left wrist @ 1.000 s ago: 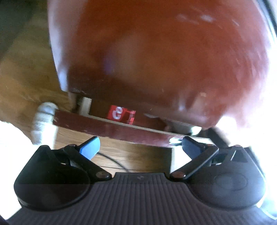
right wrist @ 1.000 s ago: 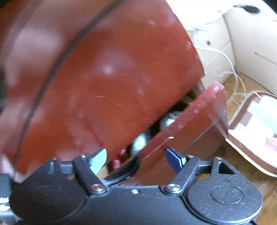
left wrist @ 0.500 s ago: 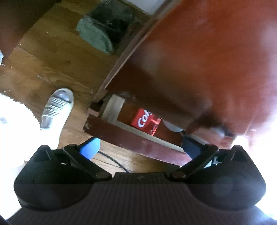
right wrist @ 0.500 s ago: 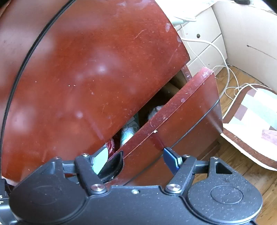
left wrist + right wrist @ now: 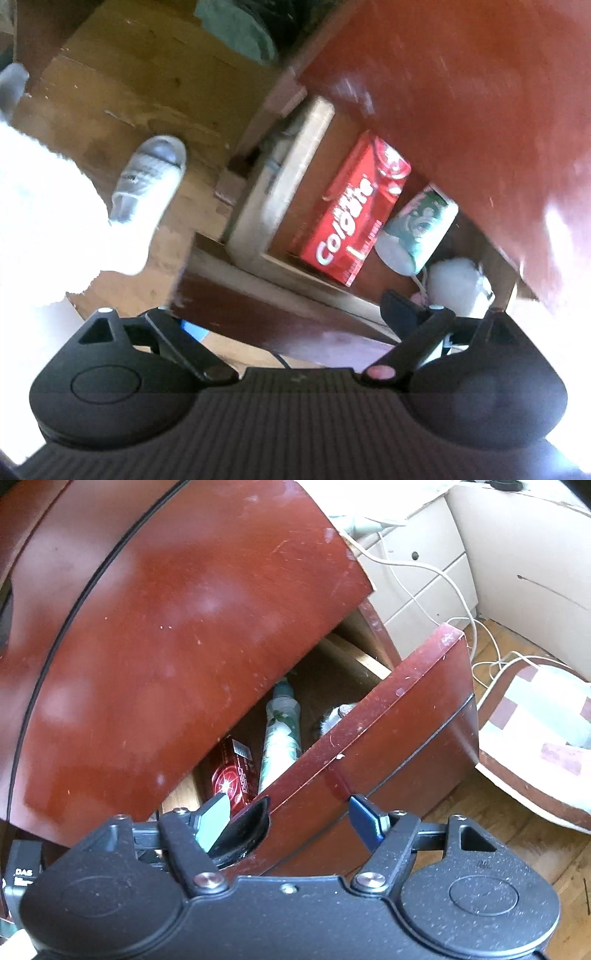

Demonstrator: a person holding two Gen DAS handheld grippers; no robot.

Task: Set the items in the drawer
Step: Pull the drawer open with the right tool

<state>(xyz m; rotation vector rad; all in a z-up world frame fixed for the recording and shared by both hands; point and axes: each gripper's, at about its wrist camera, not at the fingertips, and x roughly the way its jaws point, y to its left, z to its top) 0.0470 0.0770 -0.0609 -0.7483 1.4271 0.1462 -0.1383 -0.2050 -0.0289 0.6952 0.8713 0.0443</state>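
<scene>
The red-brown drawer (image 5: 280,314) stands pulled out under the tabletop (image 5: 461,92). Inside lie a red Colgate box (image 5: 351,214), a green-white bottle (image 5: 417,229) and a white fluffy thing (image 5: 458,284). My left gripper (image 5: 295,325) is open, its jaws on either side of the drawer front. In the right wrist view the drawer front (image 5: 388,738) runs between the jaws of my open right gripper (image 5: 291,819); the box (image 5: 236,775) and bottle (image 5: 280,734) show in the gap. A black handle (image 5: 243,830) lies by its left finger.
A grey shoe (image 5: 147,177) and a white fluffy rug (image 5: 48,221) lie on the wood floor left of the drawer. White cabinets (image 5: 424,572), loose cables (image 5: 461,620) and a patchwork cushion (image 5: 535,731) are to the right.
The drawer has slid further out, baring more of the box, the bottle and the white fluffy thing. Both views have shifted with it; both grippers stay open.
</scene>
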